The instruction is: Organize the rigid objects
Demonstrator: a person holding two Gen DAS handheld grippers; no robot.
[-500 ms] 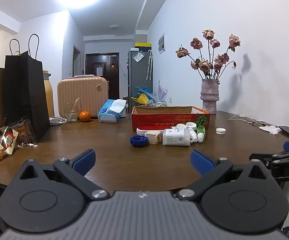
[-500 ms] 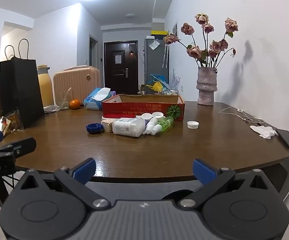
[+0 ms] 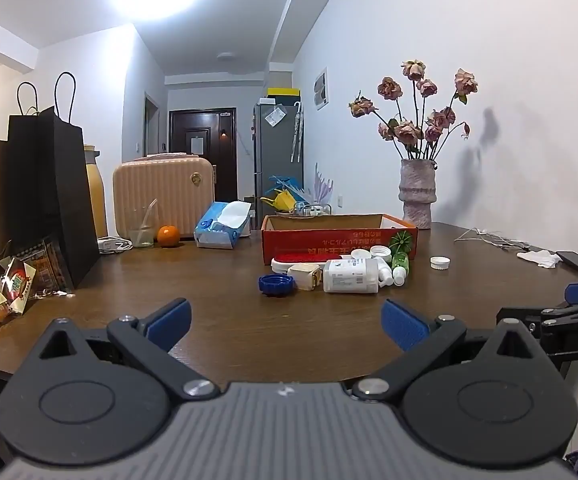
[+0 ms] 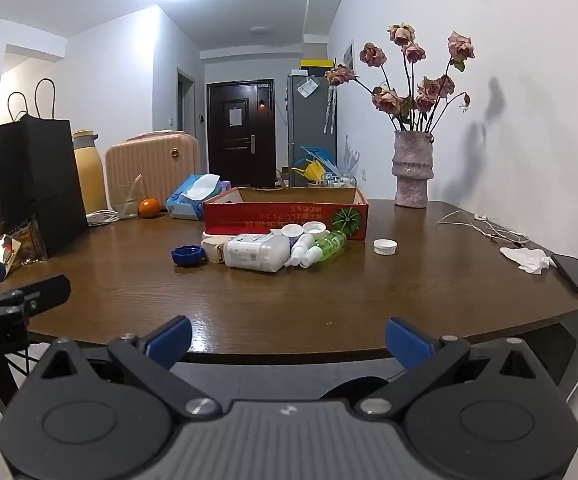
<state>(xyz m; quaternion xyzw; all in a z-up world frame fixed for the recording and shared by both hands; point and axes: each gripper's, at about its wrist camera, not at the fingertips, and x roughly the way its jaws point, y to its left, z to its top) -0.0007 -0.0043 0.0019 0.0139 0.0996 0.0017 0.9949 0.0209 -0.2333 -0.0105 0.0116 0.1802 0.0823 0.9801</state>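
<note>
A red cardboard box (image 3: 339, 236) (image 4: 285, 216) stands open-topped in the middle of the brown table (image 3: 225, 320). Before it lies a cluster: a white bottle on its side (image 3: 351, 276) (image 4: 255, 254), a green bottle (image 3: 400, 264) (image 4: 331, 244), a blue lid (image 3: 276, 284) (image 4: 188, 255), a cream block (image 3: 307, 275) and a white dish with a red top (image 3: 295, 261). A loose white cap (image 3: 439, 262) (image 4: 385, 246) lies to the right. My left gripper (image 3: 287, 322) and right gripper (image 4: 287, 338) hover open and empty at the near table edge, well short of the cluster.
A black paper bag (image 3: 45, 204), snack packets (image 3: 5, 292), a beige case (image 3: 165, 196), an orange (image 3: 168, 236) and a tissue pack (image 3: 221, 226) occupy the left and back. A vase of dried roses (image 3: 417, 194), cables (image 4: 489, 228), a tissue and a phone (image 4: 575, 274) sit right.
Both grippers have drifted slightly; the view of the table is nearly the same. Nothing on the table has moved.
</note>
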